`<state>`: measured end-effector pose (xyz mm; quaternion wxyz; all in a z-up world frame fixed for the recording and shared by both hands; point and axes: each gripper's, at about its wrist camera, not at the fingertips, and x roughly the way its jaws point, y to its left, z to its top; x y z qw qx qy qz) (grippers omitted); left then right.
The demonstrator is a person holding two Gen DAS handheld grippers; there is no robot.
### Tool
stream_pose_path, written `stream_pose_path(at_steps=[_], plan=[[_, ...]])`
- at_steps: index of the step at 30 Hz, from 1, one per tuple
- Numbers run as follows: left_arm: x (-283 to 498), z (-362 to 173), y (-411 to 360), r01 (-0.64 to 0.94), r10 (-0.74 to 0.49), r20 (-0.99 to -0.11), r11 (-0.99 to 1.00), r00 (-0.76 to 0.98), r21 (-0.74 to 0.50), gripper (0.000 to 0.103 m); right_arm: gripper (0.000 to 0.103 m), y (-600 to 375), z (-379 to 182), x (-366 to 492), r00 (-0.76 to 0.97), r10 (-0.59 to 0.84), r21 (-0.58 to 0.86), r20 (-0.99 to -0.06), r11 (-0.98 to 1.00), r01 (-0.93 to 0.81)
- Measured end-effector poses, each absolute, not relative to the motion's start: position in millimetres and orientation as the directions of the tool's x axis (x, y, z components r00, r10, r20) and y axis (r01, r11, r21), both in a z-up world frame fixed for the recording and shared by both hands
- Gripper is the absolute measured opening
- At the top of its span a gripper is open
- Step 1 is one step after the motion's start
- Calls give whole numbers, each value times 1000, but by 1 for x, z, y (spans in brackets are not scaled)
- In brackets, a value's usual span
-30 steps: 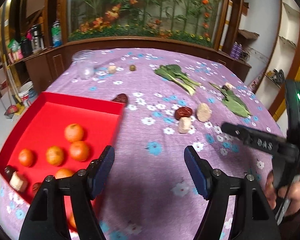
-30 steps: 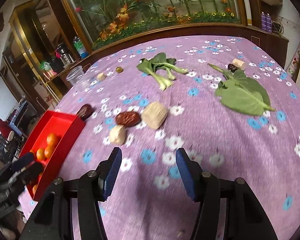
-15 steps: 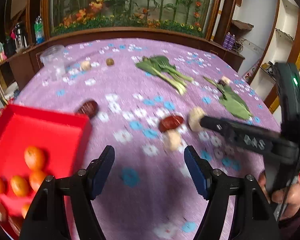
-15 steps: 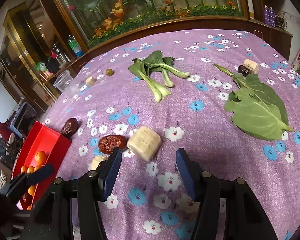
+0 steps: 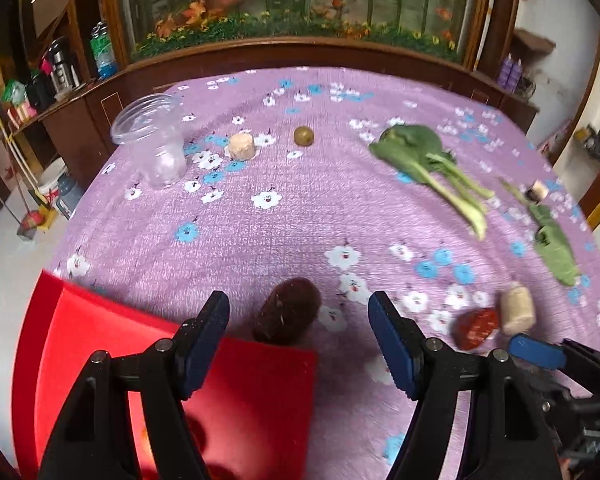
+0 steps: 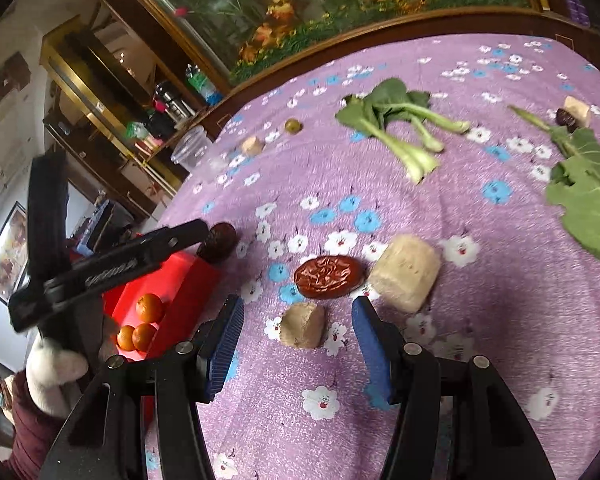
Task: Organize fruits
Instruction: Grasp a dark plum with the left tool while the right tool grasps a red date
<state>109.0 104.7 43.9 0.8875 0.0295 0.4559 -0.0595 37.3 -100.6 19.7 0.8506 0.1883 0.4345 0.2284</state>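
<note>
My left gripper is open, its jaws on either side of a dark brown date lying at the far edge of the red tray. My right gripper is open around a small beige piece. Just beyond it lie a red date and a larger beige block. The tray in the right wrist view holds oranges. The left gripper's fingers reach to the dark date.
Purple flowered tablecloth. A clear plastic jar, a beige piece and a small green fruit lie at the back. Bok choy and a large leaf lie on the right, with a date and block beyond.
My left gripper has swung forward from over the tray to the dark date at its far edge. My right gripper has advanced onto the small beige piece.
</note>
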Motion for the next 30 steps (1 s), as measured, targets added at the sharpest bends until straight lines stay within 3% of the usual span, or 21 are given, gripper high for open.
stream_pose_path(at_steps=[5,10,11,12,14,30], plan=[[134,26,98,140,10,-852,985,523,98,71,61,-86,14,44,509,521,477,-685,849,-226],[143,11,96,178,18,-885,977,465,114,70,61,-72,13,54,523,463,408,-715,885,-225],[143,10,95,188,12,-887,976,462,111,62,61,-69,12,56,523,455,401,-721,889,-222],[143,10,94,194,11,-885,974,465,114,46,61,-67,11,59,522,450,397,-725,892,-217],[141,10,91,210,3,-886,971,464,113,38,61,-64,10,63,519,442,392,-732,896,-209],[139,11,92,212,-18,-883,973,470,93,36,66,-63,11,80,533,410,420,-740,901,-109]])
